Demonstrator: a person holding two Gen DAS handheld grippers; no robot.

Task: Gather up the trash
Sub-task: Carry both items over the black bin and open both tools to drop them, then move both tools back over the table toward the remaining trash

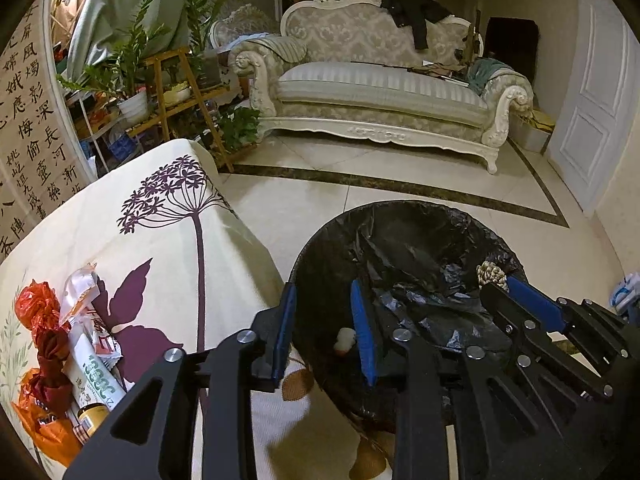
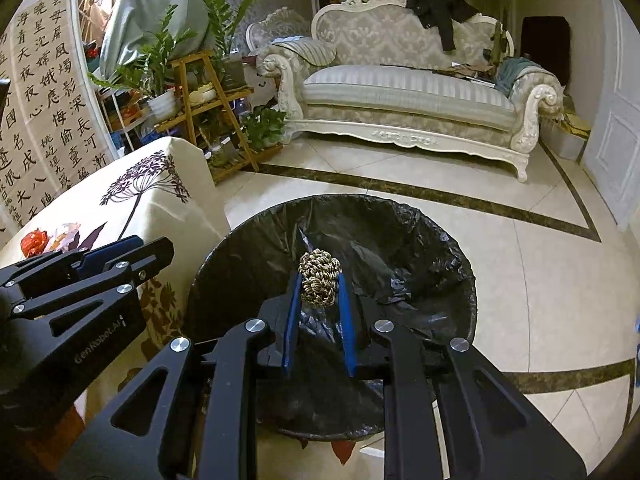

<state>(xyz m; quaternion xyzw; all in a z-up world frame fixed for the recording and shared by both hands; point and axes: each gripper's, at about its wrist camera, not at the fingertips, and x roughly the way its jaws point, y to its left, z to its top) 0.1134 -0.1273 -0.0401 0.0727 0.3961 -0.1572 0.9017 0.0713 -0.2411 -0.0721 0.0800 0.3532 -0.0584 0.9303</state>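
Right gripper [image 2: 319, 292] over the bin [image 2: 460, 256], jaws pinching a knotted rope ball [image 2: 319, 282] above the black liner. Left gripper [image 1: 325, 326] at the bin's rim beside the table edge [image 1: 256, 248], jaws spread, nothing between. Wrappers [image 1: 76, 344] heaped near the table's left edge.

the lettering "genrobot.ai" is printed in grey on the black side plate of the left gripper [image 2: 116, 254], seen from the right wrist. columns of black chinese characters, among them 風, 影, 深, 長 and 河, are written on the calligraphy scroll [image 2: 48, 92] at the left wall. green print on a white packet [image 1: 98, 376] cannot be made out.
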